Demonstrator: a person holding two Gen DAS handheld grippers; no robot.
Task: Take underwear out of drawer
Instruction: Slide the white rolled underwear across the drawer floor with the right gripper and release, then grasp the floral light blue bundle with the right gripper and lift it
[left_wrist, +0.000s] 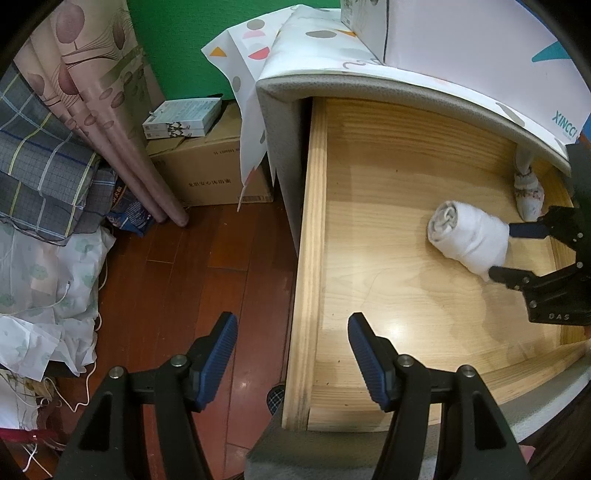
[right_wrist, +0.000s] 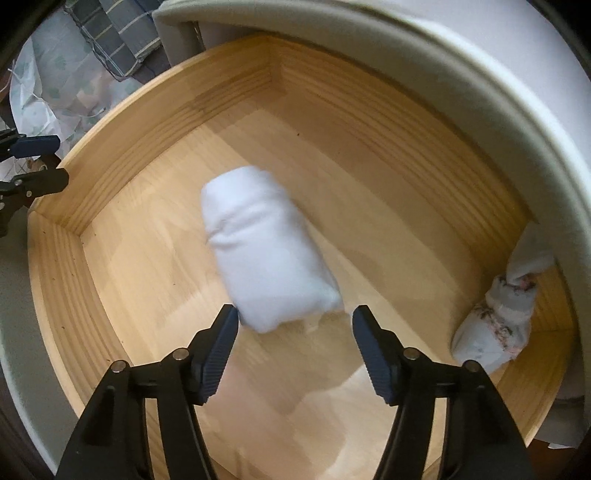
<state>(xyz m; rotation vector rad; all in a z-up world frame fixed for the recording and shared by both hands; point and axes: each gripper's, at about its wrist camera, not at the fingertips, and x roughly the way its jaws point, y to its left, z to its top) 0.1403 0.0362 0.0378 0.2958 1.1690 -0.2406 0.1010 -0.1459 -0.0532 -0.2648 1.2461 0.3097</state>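
Right tool (right_wrist: 293, 321) spread, straddling white underwear roll's (right_wrist: 267, 251) near end at 12 o'clock for pickup; left tool (left_wrist: 291, 332) spread, idle over drawer (left_wrist: 308, 229) wall.

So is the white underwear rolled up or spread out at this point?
Rolled up. The white underwear lies as a tight bundle on the drawer floor, its spiral end visible in the left wrist view.

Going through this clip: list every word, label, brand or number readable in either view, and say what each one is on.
"XINCCI": teal letters on the patterned cover over the cabinet top.
"DAS": stamped on the right gripper body.
Cardboard box: printed characters and a number string, too small to read.
Small stacked boxes: print too small to read.
Blue packet on the floor: blurred, unreadable.
Right wrist view: no text.
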